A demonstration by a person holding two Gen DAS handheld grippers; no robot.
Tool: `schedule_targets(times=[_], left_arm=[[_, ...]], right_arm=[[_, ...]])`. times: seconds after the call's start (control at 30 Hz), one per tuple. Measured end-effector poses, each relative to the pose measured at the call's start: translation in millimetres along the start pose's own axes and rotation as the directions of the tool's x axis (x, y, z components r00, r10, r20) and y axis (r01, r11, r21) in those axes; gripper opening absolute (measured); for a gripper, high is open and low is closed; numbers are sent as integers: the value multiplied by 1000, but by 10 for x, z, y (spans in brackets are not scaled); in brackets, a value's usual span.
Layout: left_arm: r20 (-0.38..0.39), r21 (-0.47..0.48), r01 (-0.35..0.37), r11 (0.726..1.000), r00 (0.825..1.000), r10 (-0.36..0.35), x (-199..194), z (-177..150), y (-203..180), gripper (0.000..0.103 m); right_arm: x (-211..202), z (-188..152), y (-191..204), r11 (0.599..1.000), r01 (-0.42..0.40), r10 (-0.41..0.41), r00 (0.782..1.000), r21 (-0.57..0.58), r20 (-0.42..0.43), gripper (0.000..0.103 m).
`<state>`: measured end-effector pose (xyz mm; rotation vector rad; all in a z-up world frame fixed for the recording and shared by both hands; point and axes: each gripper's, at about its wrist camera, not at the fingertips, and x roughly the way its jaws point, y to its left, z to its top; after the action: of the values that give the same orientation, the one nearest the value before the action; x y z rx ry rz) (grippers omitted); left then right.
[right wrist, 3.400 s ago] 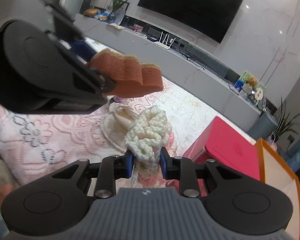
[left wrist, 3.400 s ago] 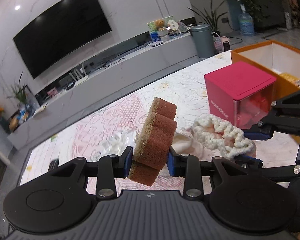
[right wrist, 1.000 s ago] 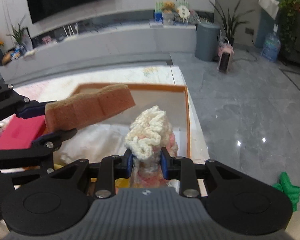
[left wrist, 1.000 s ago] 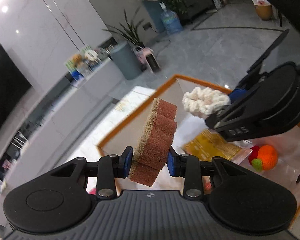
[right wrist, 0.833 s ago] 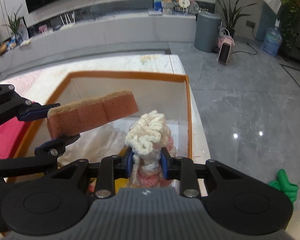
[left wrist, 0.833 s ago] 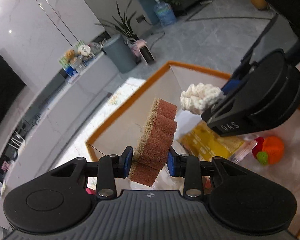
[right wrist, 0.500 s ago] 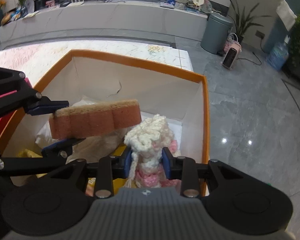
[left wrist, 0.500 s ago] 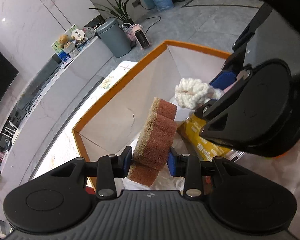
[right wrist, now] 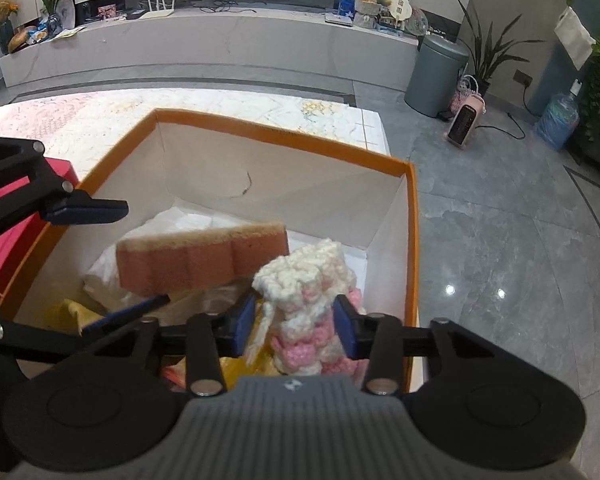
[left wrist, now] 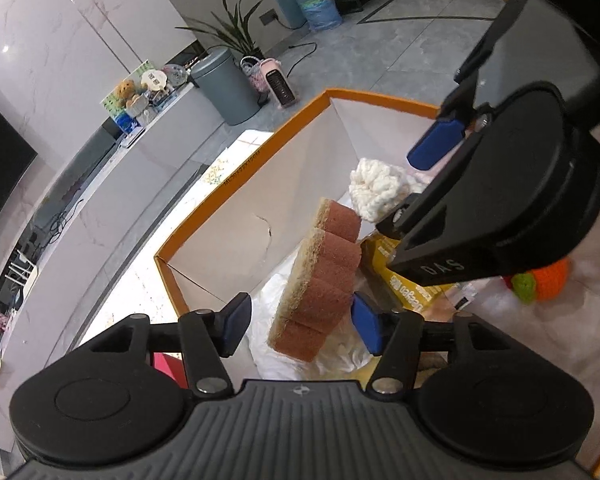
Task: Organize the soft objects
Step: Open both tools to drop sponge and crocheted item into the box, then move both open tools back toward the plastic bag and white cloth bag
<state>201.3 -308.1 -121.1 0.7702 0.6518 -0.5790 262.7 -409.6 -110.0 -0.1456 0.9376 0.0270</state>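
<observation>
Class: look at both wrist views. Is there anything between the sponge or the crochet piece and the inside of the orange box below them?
Nothing visible. The sponge and crochet piece are already inside the open-topped box, between open jaws. Only earlier contents lie beneath: white plastic and a yellow packet.

Beyond my fingers a grey tiled floor (right wrist: 500,220) with glossy light spots, a long pale low cabinet (right wrist: 220,44) under a marbled white wall (left wrist: 60,40), grey bin (right wrist: 436,76), small pink heater (right wrist: 466,124), leafy plant (right wrist: 488,48), blue water bottle (right wrist: 558,120), lace-patterned tabletop (right wrist: 100,116) ahead
</observation>
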Motion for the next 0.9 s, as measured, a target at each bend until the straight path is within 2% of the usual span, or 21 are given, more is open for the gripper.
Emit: schedule_targets(times=[0.43, 0.6, 0.77, 0.9], left_arm=[[79, -18, -48, 999, 996, 49, -563, -141, 66, 69], [144, -77, -71, 994, 986, 82, -876, -260, 141, 69], [202, -143, -107, 984, 970, 135, -1190, -445, 188, 69], [207, -204, -122, 971, 965, 164, -1395, -613, 267, 69]], right_arm=[[-520, -141, 265, 1000, 9, -8, 998, -13, 64, 50], [-843, -263, 384, 1000, 16, -18, 992, 17, 126, 50], [-1204, -439, 559, 997, -29, 16, 982, 68, 187, 50], [-1436, -588, 728, 992, -71, 47, 973, 102, 227, 50]])
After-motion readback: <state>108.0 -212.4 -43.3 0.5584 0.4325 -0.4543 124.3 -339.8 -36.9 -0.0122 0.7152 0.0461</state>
